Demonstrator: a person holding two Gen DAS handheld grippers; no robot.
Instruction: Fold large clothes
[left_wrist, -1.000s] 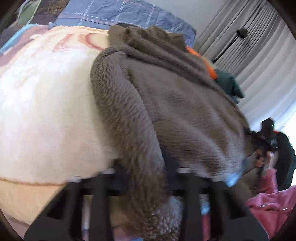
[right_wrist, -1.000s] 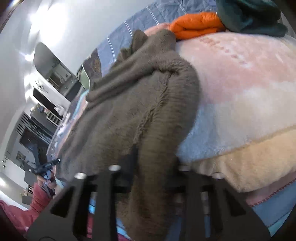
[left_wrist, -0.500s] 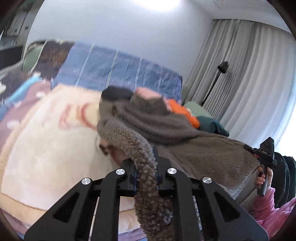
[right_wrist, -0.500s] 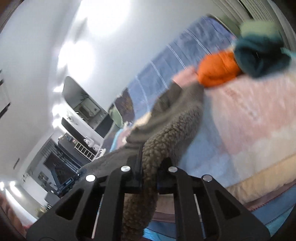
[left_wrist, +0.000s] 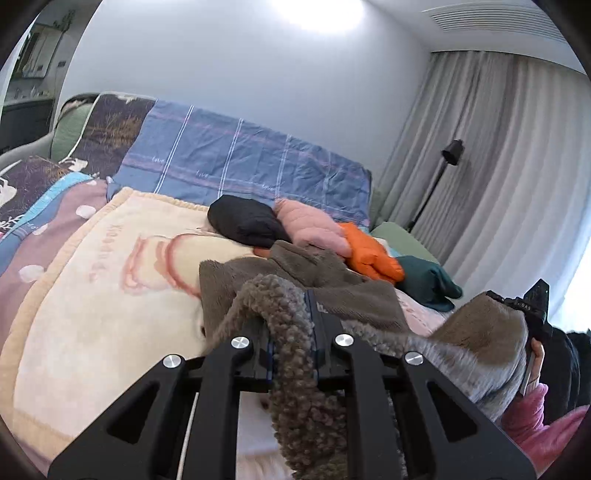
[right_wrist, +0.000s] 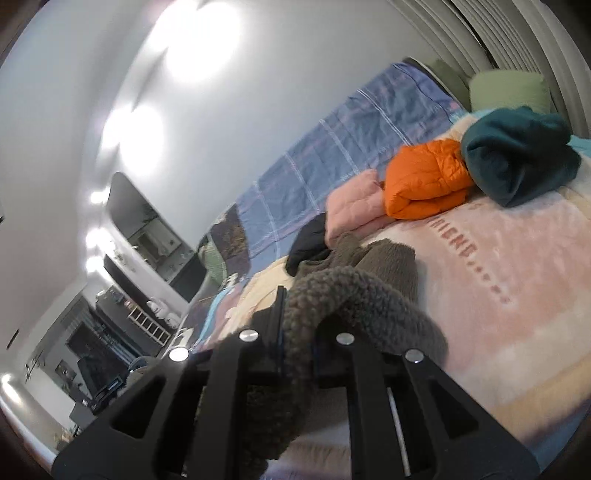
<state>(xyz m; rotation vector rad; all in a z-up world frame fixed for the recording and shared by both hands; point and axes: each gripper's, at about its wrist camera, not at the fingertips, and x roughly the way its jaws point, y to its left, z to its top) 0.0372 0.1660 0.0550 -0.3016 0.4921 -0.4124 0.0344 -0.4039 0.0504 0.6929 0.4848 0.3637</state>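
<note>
A large brown fleece garment (left_wrist: 343, 284) lies partly on the bed, its near edge lifted off the pale blanket (left_wrist: 92, 295). My left gripper (left_wrist: 291, 325) is shut on one curly fleece edge, which hangs down between the fingers. My right gripper (right_wrist: 295, 321) is shut on the other edge of the same garment (right_wrist: 369, 295). The right gripper also shows in the left wrist view (left_wrist: 532, 310), held high at the right with fleece draped from it.
Folded clothes line the back of the bed: black (left_wrist: 243, 221), pink (left_wrist: 314, 229), orange (left_wrist: 369, 254) and teal (left_wrist: 428, 280). A blue plaid cover (left_wrist: 240, 162) lies behind them. Curtains and a floor lamp (left_wrist: 450, 155) stand to the right.
Both grippers have risen with the garment's near edge and tilted up, so the room now shows. The fleece has peeled back off the blanket toward the folded clothes.
</note>
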